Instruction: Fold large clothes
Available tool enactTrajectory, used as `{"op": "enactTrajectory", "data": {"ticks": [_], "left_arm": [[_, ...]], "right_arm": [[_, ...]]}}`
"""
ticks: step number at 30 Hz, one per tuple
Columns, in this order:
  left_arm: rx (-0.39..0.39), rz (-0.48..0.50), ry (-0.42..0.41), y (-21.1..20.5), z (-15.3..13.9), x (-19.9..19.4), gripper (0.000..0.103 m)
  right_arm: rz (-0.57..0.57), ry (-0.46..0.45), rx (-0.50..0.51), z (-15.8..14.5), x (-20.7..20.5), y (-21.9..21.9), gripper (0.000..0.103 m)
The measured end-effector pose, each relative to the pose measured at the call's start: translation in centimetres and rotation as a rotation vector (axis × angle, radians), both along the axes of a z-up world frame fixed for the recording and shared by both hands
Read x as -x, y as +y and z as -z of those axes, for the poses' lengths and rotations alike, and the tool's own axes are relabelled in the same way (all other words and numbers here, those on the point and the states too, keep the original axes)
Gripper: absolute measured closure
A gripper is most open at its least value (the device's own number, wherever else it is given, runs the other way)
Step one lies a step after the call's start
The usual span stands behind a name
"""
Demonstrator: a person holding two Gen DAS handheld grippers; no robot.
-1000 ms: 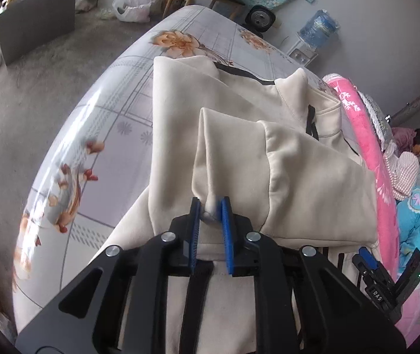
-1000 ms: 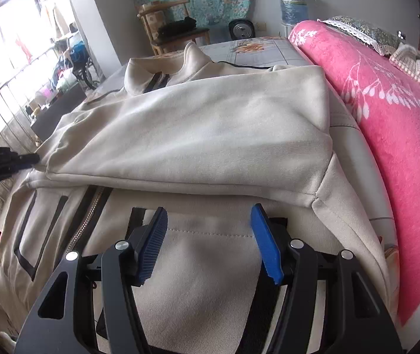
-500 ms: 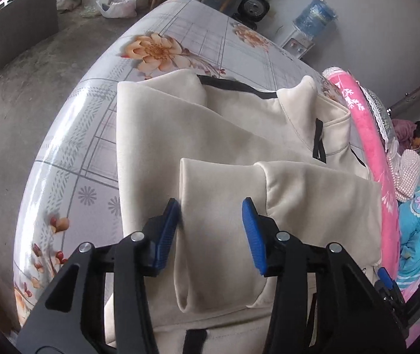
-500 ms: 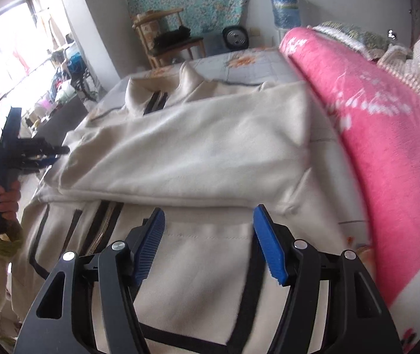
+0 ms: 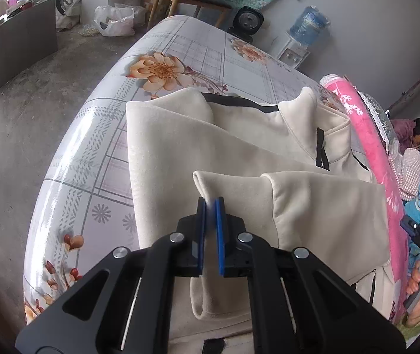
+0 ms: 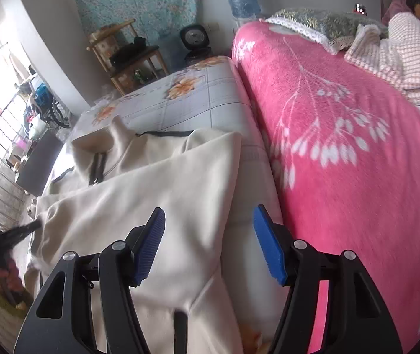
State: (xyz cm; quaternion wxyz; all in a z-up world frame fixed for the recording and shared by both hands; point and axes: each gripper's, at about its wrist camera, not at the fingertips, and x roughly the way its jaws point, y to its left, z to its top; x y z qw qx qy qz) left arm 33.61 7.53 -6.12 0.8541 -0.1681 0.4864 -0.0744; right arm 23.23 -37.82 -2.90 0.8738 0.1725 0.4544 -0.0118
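Jacket (image 5: 180,147) sleeve pinched by left tool (image 5: 210,206).

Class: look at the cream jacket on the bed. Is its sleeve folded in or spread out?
Folded in. The sleeve lies across the jacket body, and the left gripper pinches its cuff.

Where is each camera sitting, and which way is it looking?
Left wrist view: sits on the left gripper, looking along its jaws, which are shut on the sleeve cuff of the cream jacket; the other hand shows at the right edge.
Right wrist view: sits on the right gripper, jaws open over the jacket's edge, facing the pink blanket; the other hand shows at the left.
Both show: the jacket, the flowered bed sheet, the water bottle and the fan.
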Motion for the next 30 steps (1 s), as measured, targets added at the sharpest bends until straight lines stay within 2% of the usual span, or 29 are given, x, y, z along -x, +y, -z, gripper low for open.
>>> {"op": "enactTrajectory", "data": {"ticks": [3, 5, 7, 8, 9, 10, 15, 16, 17, 19, 20, 23, 28, 29, 30], "left_arm": [[-0.015, 0.002, 0.000, -0.2, 0.4, 0.0, 0.097], [-0.008, 0.002, 0.000, -0.2, 0.7, 0.0, 0.097], [0.002, 0.004, -0.004, -0.1, 0.8, 0.0, 0.097], [0.006, 0.007, -0.008, 0.0, 0.9, 0.0, 0.097], [0.009, 0.011, -0.013, 0.1, 0.9, 0.0, 0.097], [0.011, 0.015, -0.017, 0.1, 0.9, 0.0, 0.097], [0.017, 0.024, -0.026, 0.1, 1.0, -0.1, 0.097], [0.018, 0.023, -0.026, 0.1, 1.0, 0.0, 0.097], [0.019, 0.023, -0.025, 0.1, 1.0, 0.0, 0.097], [0.020, 0.024, -0.025, 0.1, 1.0, 0.0, 0.097], [0.019, 0.026, -0.025, 0.1, 1.0, 0.0, 0.097], [0.014, 0.030, -0.023, 0.0, 1.0, -0.1, 0.097], [0.035, 0.010, -0.023, 0.2, 0.9, -0.2, 0.097], [0.048, 0.001, -0.025, 0.3, 0.9, -0.2, 0.097], [0.058, -0.006, -0.025, 0.3, 0.9, -0.2, 0.097]], "right_arm": [[0.028, 0.055, -0.038, 1.9, -3.4, -1.1, 0.047], [0.040, 0.101, -0.029, 3.0, -4.8, -1.2, 0.048], [0.037, 0.113, -0.009, 3.5, -5.7, -0.9, 0.053], [0.022, 0.105, 0.012, 3.4, -6.0, -0.6, 0.058], [0.004, 0.097, 0.007, 3.2, -6.1, -0.4, 0.083], [-0.001, 0.082, 0.010, 3.0, -6.1, -0.3, 0.095], [-0.048, 0.040, 0.181, 1.4, -4.9, 1.6, 0.095], [-0.061, 0.037, 0.214, 0.9, -4.4, 2.0, 0.091], [-0.091, 0.034, 0.261, 0.3, -3.4, 2.8, 0.086], [-0.196, 0.017, 0.327, -0.8, -0.9, 4.7, 0.047], [-0.269, -0.002, 0.368, -1.2, 1.0, 6.1, 0.043], [-0.429, 0.028, 0.489, -0.8, 5.4, 9.2, 0.043], [-0.499, 0.145, 0.715, 3.3, 8.5, 11.3, 0.043], [-0.481, 0.142, 0.779, 3.8, 8.8, 11.5, 0.046], [-0.461, 0.124, 0.812, 3.9, 8.9, 11.4, 0.064]]}}
